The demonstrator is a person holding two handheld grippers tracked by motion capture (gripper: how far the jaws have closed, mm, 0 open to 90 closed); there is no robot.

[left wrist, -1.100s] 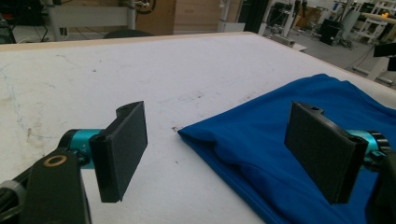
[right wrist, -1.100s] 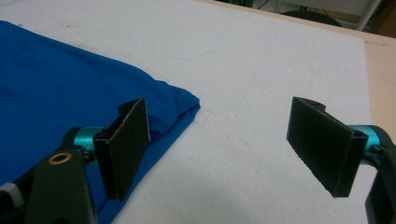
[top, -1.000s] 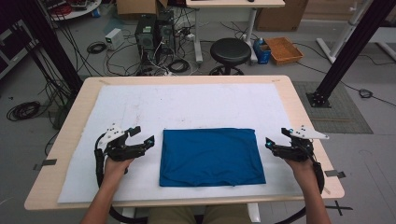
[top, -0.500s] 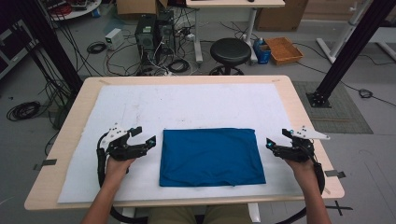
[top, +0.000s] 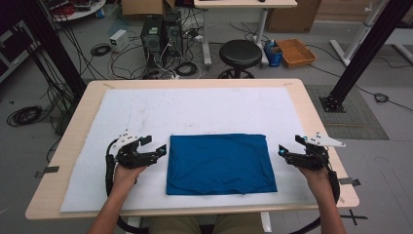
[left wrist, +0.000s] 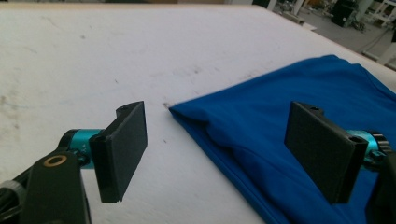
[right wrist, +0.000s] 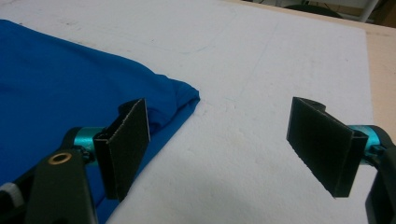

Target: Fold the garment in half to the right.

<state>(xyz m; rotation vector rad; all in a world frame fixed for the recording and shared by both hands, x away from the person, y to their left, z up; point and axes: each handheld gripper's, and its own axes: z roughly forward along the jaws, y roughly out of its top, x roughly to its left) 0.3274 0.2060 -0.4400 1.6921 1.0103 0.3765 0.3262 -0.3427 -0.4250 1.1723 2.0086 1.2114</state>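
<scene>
A folded blue cloth is lying flat on the white mat covering the table, near the table's front edge and midway between its 2 sides. The left gripper is hovering just beside the cloth's left edge, jaws spread wide and gripping nothing. The right gripper is sitting just off the cloth's right edge, likewise gaping and empty. The person's forearms are being cut off by the bottom of the high view.

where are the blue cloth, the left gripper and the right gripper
blue cloth [top: 219, 163], high view, middle of its top face
left gripper [top: 158, 152], high view, between its jaw tips
right gripper [top: 282, 152], high view, between its jaw tips
</scene>
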